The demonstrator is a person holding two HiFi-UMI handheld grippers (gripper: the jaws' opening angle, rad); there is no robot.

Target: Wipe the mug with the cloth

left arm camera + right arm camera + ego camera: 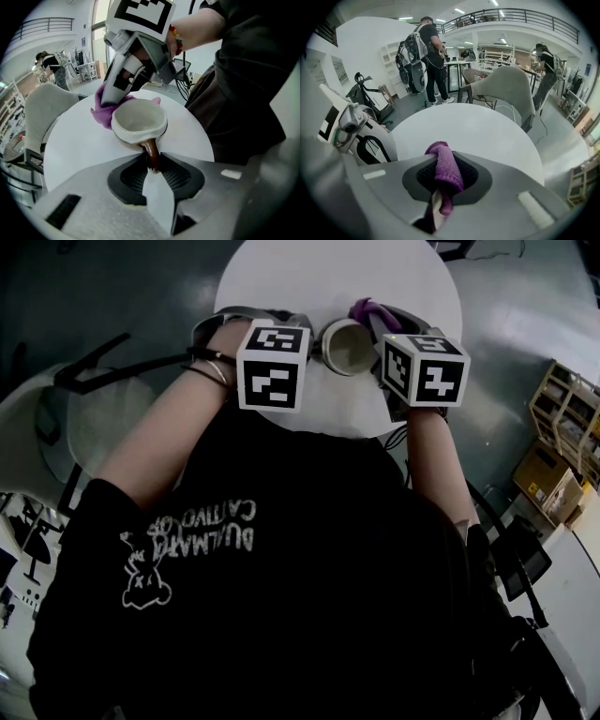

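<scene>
The left gripper (152, 164) has its jaws closed to a narrow gap on the brown handle (151, 151) of the mug (139, 122), pinching it from both sides. The cup body hangs just beyond the jaw tips, over the white round surface (79, 140), and I cannot tell whether its base touches that surface. The mug's mouth faces these jaws and its pale inside looks empty and dry, with nothing in it.

On the side of the mug away from the left jaws, the purple cloth (107, 112) is bunched against the outer wall just below the rim. The right gripper (445, 164) has its jaws shut on that cloth, one fold bulging out between them and a tail trailing back behind them.

The wiping looks to be under way on the outside wall. The next stroke would call for dragging the cloth round the wall or over the rim into the bowl. The left jaws will need a firm pinch, since a handle held this way could twist under the push.
</scene>
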